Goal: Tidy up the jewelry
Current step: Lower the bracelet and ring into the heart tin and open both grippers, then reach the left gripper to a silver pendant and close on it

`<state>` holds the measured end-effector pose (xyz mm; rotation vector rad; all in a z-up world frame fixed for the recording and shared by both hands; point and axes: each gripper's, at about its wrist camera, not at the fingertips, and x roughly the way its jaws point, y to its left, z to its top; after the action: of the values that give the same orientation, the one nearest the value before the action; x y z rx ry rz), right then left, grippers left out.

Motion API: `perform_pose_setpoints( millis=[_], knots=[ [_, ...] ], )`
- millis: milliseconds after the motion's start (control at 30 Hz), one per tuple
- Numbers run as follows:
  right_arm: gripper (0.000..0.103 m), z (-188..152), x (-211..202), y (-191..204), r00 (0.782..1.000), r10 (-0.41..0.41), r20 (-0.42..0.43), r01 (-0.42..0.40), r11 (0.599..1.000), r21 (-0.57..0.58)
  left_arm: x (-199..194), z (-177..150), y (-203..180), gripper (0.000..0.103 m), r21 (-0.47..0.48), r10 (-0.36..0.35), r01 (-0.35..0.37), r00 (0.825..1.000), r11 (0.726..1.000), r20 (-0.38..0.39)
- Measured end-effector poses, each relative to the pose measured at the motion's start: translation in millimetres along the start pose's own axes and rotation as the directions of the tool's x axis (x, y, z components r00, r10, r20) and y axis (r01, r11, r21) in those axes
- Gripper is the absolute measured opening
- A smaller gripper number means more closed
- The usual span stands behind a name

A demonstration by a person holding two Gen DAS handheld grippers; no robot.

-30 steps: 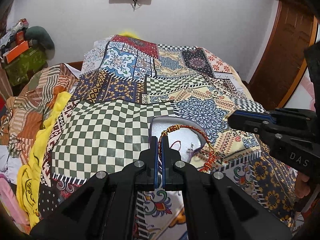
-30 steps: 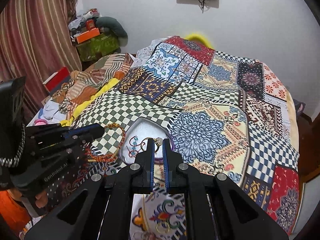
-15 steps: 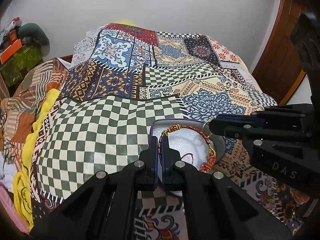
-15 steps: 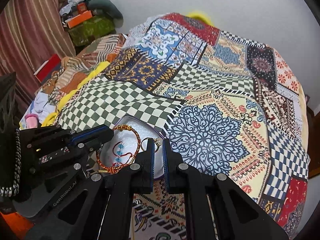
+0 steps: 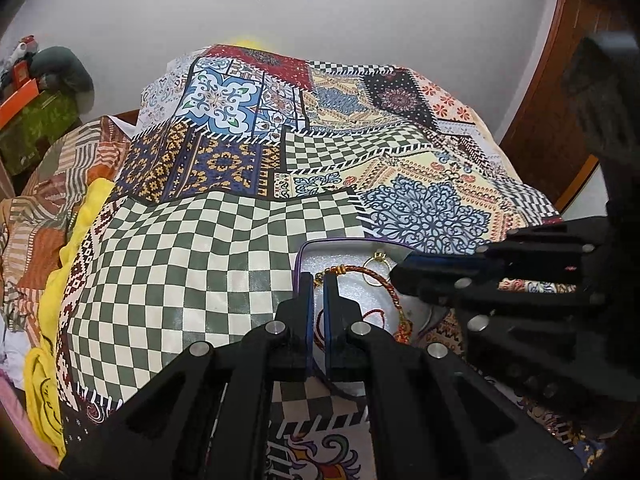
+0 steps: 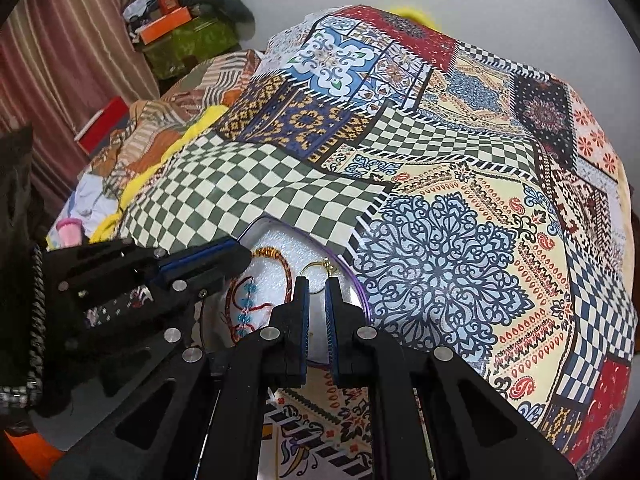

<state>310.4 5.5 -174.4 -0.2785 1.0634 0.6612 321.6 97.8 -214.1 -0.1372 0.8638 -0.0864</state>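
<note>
A purple-rimmed tin [image 5: 305, 245] [image 6: 352, 270] with white padding lies on the patchwork bedspread. My left gripper [image 5: 318, 280] is shut on a red-and-gold braided bracelet [image 5: 386, 280] and holds it over the tin; the bracelet also shows in the right wrist view [image 6: 285, 266]. My right gripper [image 6: 316, 282] is nearly shut around a thin gold ring [image 6: 315, 268], just above the tin's padding. The ring also shows in the left wrist view [image 5: 374, 268], at the tip of the right gripper. A red thread bracelet with blue beads [image 6: 244, 304] lies in the tin.
The bedspread [image 5: 224, 264] [image 6: 440, 248] covers the whole bed. Crumpled clothes and a yellow cloth [image 5: 72, 240] lie along the left edge. Boxes are stacked by the wall [image 6: 176, 24]. A wooden door [image 5: 560, 92] stands at the right.
Both grippers have come down closer to the tin with their jewelry. The right gripper's jaws have parted slightly around the ring.
</note>
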Motion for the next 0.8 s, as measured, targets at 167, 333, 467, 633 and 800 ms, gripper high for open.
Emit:
perform_pose_setpoints(
  millis=[167, 333, 467, 633, 800],
  knots=[
    [0.007, 0, -1, 6, 1.000, -0.018, -0.002, 0.018, 1.000, -0.024, -10, 1, 0, 0.005, 0.005, 0.014, -0.014, 1.000, 1.000, 0.010],
    [0.007, -1, -8, 9, 0.999, -0.050, 0.012, 0.050, 0.998, -0.037, -29, -3, 8, 0.023, -0.020, 0.017, -0.017, 0.999, 1.000, 0.034],
    [0.008, -5, -18, 12, 0.996, -0.084, 0.030, 0.085, 0.995, -0.052, -43, -7, 16, 0.025, -0.044, 0.016, -0.014, 0.999, 0.999, 0.045],
    [0.009, -11, -31, 14, 0.992, -0.118, 0.052, 0.121, 0.991, -0.054, -58, -14, 16, 0.026, -0.034, 0.036, -0.034, 0.998, 0.999, 0.043],
    [0.009, -20, -48, 18, 0.988, -0.131, 0.082, 0.136, 0.989, -0.053, -75, -22, 11, 0.026, -0.023, 0.041, -0.040, 0.998, 0.999, 0.048]
  ],
)
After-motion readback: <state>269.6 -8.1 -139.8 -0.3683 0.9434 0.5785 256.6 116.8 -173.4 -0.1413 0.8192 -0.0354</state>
